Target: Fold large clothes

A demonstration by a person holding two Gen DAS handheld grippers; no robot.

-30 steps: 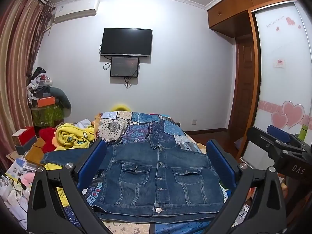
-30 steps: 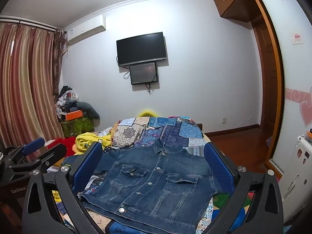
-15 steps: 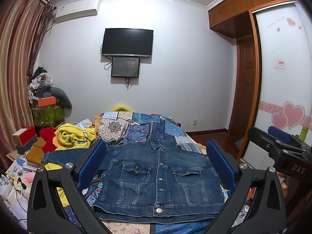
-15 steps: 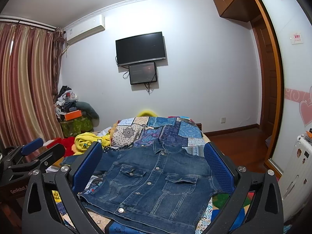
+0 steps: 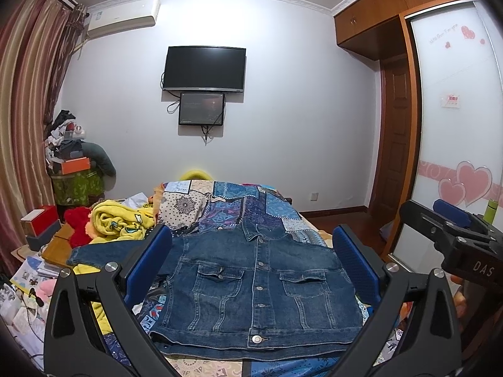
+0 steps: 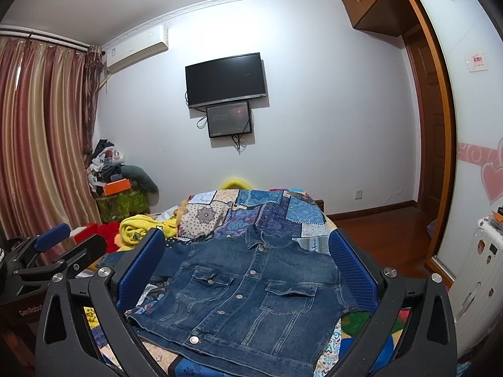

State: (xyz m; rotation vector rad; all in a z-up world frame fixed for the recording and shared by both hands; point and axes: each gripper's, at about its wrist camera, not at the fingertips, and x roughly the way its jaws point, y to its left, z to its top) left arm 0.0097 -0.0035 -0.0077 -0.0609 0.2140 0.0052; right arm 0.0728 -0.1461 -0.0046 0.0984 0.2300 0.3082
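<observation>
Denim jacket [image 5: 254, 286] flat on quilt [image 5: 226, 207]; both tongs agape.

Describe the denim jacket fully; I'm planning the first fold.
The denim jacket is dark blue, lying front up and buttoned on the patchwork quilt, collar away from the cameras. It shows two flapped chest pockets and metal buttons. One sleeve extends toward the yellow blanket; the other isn't visible. Nothing grips it.
</observation>
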